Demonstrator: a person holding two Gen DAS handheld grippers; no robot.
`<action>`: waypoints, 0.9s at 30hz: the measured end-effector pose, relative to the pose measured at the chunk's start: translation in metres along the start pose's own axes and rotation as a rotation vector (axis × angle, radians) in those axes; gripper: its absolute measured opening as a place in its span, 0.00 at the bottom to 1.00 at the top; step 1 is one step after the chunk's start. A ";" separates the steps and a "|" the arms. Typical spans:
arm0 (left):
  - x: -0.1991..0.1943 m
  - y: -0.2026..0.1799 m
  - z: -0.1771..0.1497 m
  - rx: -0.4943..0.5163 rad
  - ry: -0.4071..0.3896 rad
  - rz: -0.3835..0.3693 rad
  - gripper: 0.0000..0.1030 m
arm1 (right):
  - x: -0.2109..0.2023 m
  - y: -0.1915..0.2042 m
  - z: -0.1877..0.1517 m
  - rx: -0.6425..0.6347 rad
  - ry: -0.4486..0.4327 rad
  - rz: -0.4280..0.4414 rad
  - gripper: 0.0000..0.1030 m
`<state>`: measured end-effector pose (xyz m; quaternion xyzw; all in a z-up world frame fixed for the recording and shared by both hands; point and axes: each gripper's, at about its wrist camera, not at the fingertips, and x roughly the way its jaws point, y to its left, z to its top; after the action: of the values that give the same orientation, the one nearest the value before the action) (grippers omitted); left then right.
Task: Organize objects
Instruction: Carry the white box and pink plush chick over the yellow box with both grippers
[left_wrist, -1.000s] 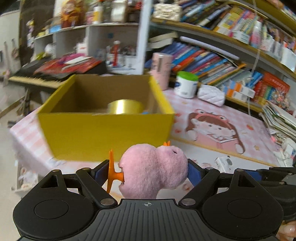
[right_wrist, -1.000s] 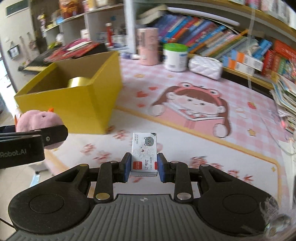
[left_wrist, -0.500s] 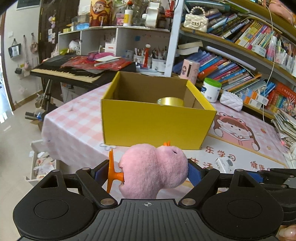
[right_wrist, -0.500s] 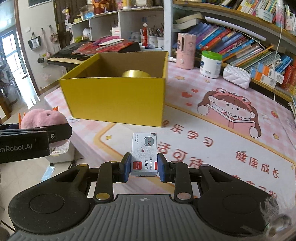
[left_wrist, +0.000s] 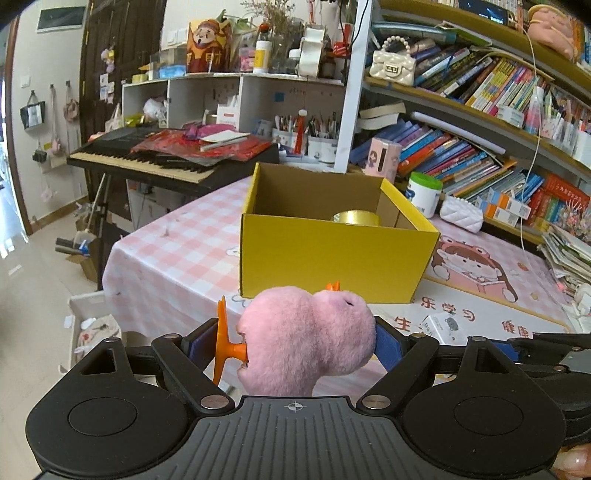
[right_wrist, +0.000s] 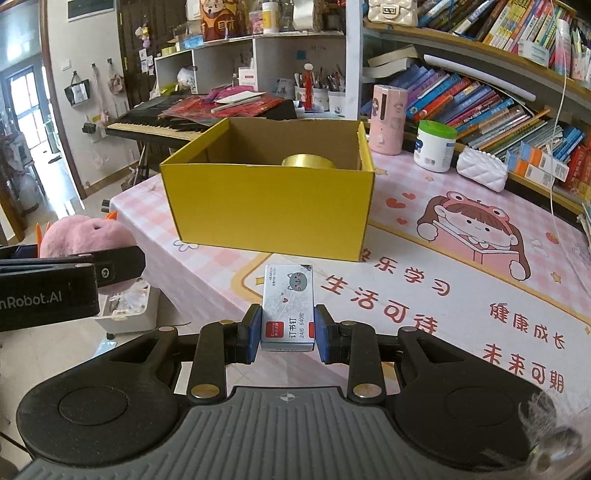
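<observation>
My left gripper (left_wrist: 291, 343) is shut on a pink plush toy (left_wrist: 306, 341) with orange feet, held in the air short of the table's near edge. My right gripper (right_wrist: 287, 330) is shut on a small white staple box (right_wrist: 288, 306) with a cat print, above the table's front. A yellow open cardboard box (left_wrist: 332, 254) stands on the table ahead, with a gold tape roll (left_wrist: 356, 218) inside. In the right wrist view the box (right_wrist: 269, 214) is ahead and the plush toy (right_wrist: 83, 232) and left gripper sit at the left.
The table has a pink checked cloth (left_wrist: 177, 254) and a cartoon girl mat (right_wrist: 472, 236). A pink humidifier (right_wrist: 388, 118), a white green-lidded jar (right_wrist: 434, 146) and a white quilted pouch (right_wrist: 482, 173) stand behind the box. Bookshelves fill the right; a keyboard (left_wrist: 147, 162) stands at left.
Both grippers have pulled back and up from the yellow box, which now looks smaller and farther. Each still holds its object.
</observation>
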<state>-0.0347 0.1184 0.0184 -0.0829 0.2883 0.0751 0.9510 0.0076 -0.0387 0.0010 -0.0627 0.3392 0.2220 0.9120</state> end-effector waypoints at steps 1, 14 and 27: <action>-0.001 0.001 0.000 -0.001 -0.001 -0.002 0.83 | -0.001 0.002 0.000 -0.002 0.000 0.000 0.27; 0.007 -0.009 0.006 0.010 -0.021 -0.043 0.83 | 0.003 -0.004 0.004 -0.010 0.004 -0.033 0.27; 0.050 -0.013 0.075 -0.002 -0.161 0.020 0.83 | 0.036 -0.038 0.081 0.005 -0.152 -0.027 0.27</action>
<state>0.0494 0.1258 0.0537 -0.0745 0.2116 0.0911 0.9702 0.0959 -0.0382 0.0380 -0.0479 0.2689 0.2128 0.9381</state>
